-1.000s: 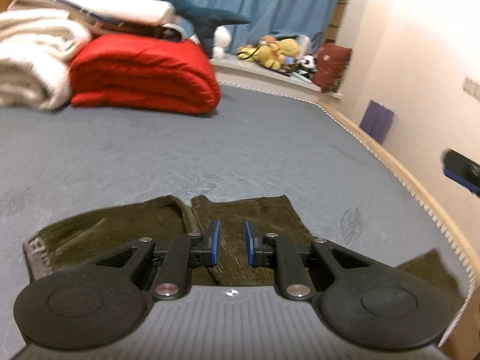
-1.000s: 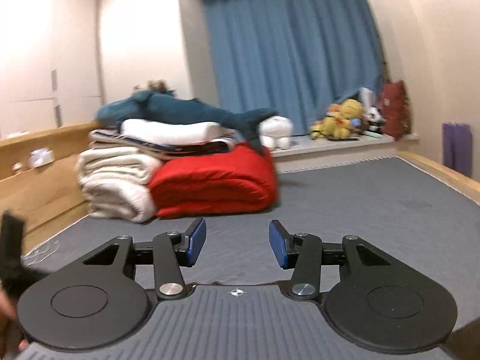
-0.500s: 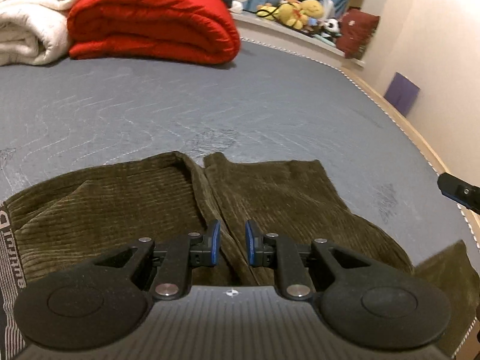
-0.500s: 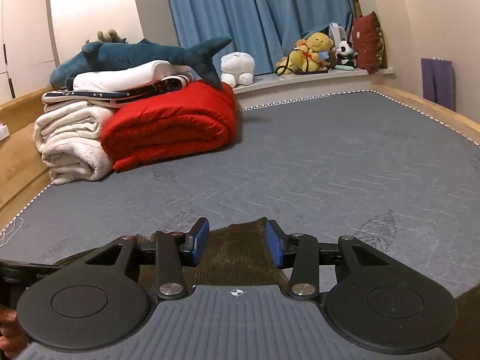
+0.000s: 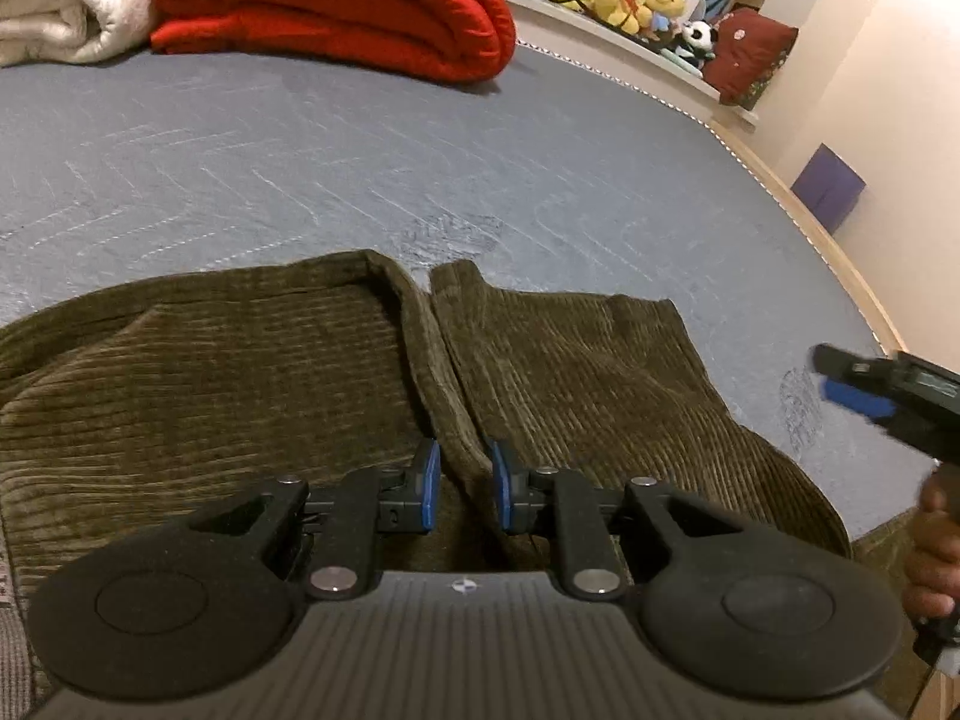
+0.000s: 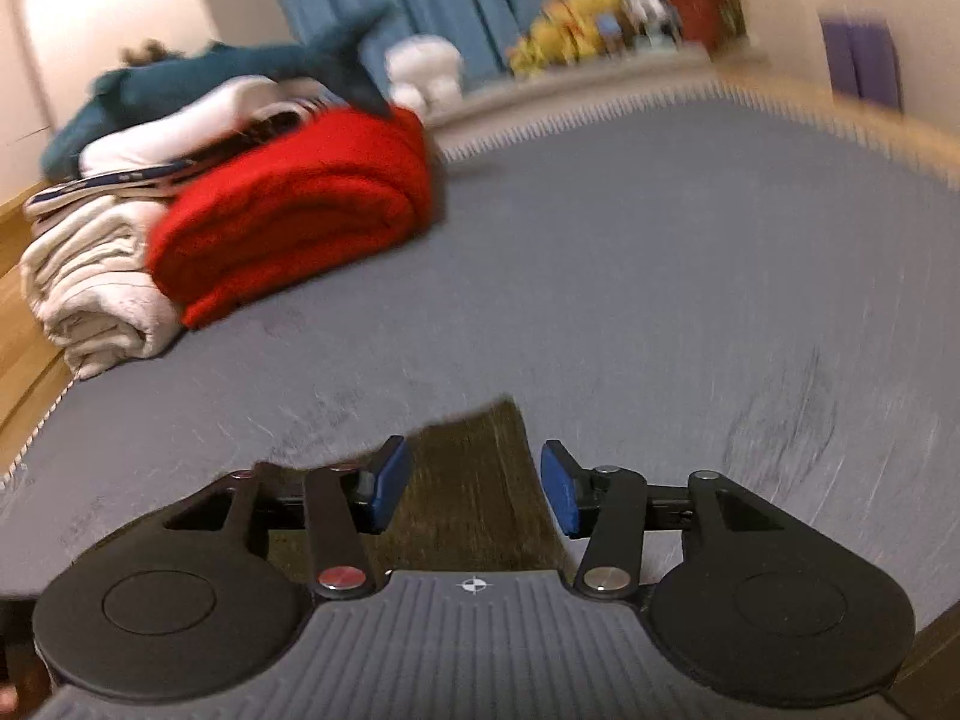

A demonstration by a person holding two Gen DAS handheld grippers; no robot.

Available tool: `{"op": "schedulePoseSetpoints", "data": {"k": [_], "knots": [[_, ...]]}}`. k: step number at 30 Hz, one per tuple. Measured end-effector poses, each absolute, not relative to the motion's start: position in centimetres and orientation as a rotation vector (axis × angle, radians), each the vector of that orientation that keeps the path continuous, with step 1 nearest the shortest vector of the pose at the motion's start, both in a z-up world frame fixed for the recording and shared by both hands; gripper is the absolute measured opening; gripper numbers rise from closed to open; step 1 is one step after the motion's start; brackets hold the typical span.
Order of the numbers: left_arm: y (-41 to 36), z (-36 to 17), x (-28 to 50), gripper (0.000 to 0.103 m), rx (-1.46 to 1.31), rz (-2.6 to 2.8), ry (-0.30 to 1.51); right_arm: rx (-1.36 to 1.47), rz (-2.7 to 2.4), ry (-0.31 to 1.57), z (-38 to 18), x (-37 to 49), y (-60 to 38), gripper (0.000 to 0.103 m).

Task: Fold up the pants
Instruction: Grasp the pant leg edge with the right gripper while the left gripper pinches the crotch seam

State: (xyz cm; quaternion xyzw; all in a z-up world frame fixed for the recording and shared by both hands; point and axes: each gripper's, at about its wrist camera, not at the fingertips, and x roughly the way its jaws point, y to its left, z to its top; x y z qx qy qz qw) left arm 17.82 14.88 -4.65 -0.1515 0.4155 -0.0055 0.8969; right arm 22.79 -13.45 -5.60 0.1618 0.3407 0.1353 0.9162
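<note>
Olive corduroy pants (image 5: 252,372) lie flat on the grey bed (image 5: 360,168), at its near edge, both legs side by side and running away from the cameras toward the far end; long axis roughly along the line the tools point. Waistband end at the left of the left view

Left tool (image 5: 462,489): low over the seam between the two legs, blue pads a narrow gap apart and opening, a ridge of cloth seen between them; pads not seen pressing it. Right tool (image 6: 474,495): jaws wider apart, opening, above the outer corner of the right leg's hem; view blurred, no contact visible. It also shows at the right edge of the left view, a hand (image 5: 933,546) on it, beside the cloth and off it

Key relation: cloth lies directly below and ahead of both tools; the left is nearer the middle, the right nearer the outer edge

Versus a second ago: both views have dipped toward the bed; pants fill far more of the left view; right view, then showing no pants, now has the hem under the jaws. Red quilt (image 5: 336,6) and white blanket (image 5: 54,6) stay stacked at the far end
</note>
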Motion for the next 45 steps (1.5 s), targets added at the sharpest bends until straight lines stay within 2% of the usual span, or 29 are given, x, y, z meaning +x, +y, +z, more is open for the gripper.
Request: {"op": "schedulePoseSetpoints", "data": {"k": [5, 8, 13, 17, 20, 24, 27, 32, 37, 41, 44, 45], "knots": [[14.1, -4.9, 18.1, 0.027, -0.286, -0.032, 0.864, 0.324, 0.248, 0.865, -9.1, 25.5, -12.8, 0.064], [13.9, -4.7, 18.2, 0.036, -0.281, -0.048, 0.858, 0.21, 0.219, 0.963, -11.0, 25.8, -11.8, 0.064], [13.9, -4.4, 18.3, 0.037, -0.272, -0.05, 0.849, 0.203, 0.276, 0.999, -11.1, 25.4, -11.0, 0.061], [14.3, -4.3, 18.3, 0.038, -0.284, -0.034, 0.852, 0.033, 0.274, 0.971, -10.3, 24.3, -9.0, 0.026], [14.4, -4.1, 18.3, 0.038, -0.288, -0.027, 0.846, -0.001, 0.293, 0.915, -8.6, 23.4, -8.7, 0.02], [14.3, -4.1, 18.4, 0.038, -0.285, -0.022, 0.844, -0.088, 0.34, 0.818, -6.1, 21.4, -7.8, 0.016], [14.4, -4.1, 18.4, 0.038, -0.28, -0.019, 0.847, -0.162, 0.376, 0.762, -4.9, 19.8, -7.2, 0.016], [14.4, -4.2, 18.5, 0.038, -0.28, -0.017, 0.847, -0.187, 0.402, 0.788, -5.2, 19.7, -7.1, 0.016], [14.7, -4.2, 18.6, 0.047, -0.279, -0.014, 0.847, -0.195, 0.422, 0.739, -4.4, 19.4, -6.8, 0.017], [14.7, -4.2, 18.7, 0.048, -0.277, -0.015, 0.854, -0.203, 0.395, 0.759, -5.4, 19.9, -6.8, 0.025], [14.7, -4.1, 18.7, 0.05, -0.273, -0.018, 0.854, -0.14, 0.41, 0.786, -5.9, 20.6, -7.3, 0.042], [14.7, -4.1, 18.7, 0.05, -0.272, -0.019, 0.854, -0.117, 0.418, 0.794, -6.0, 20.8, -7.3, 0.045]]}}
